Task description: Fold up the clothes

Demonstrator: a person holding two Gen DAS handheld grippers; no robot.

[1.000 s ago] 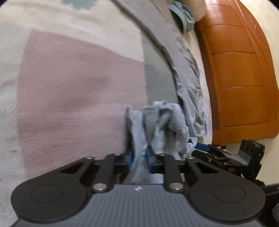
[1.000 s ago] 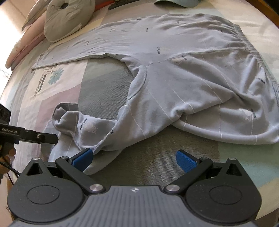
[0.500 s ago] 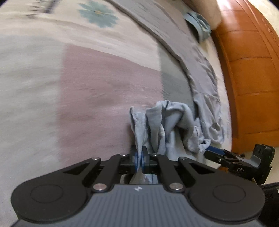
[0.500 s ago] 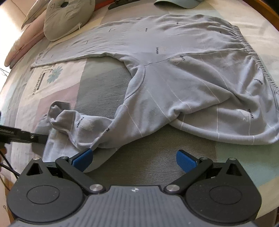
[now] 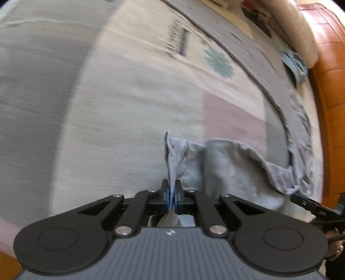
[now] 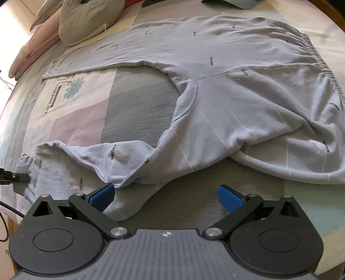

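Pale grey sweatpants lie spread on the patchwork bedspread, waistband at the right. The far leg runs flat to the left. The near leg is rumpled and drawn out leftward. My left gripper is shut on that leg's cuff, with cloth pinched between the blue pads; it shows at the left edge of the right wrist view. My right gripper hangs open over the near leg's fold, its left pad just above the cloth, gripping nothing.
A grey cushion and a pink pillow sit at the bed's far left. A blue cap lies at the far edge. An orange wooden bed board borders the bed. The bed's near edge is just below my right gripper.
My left gripper closed on the cuff, then lifted and pulled it leftward, stretching the bunched near leg out. The right gripper stayed where it was, open.
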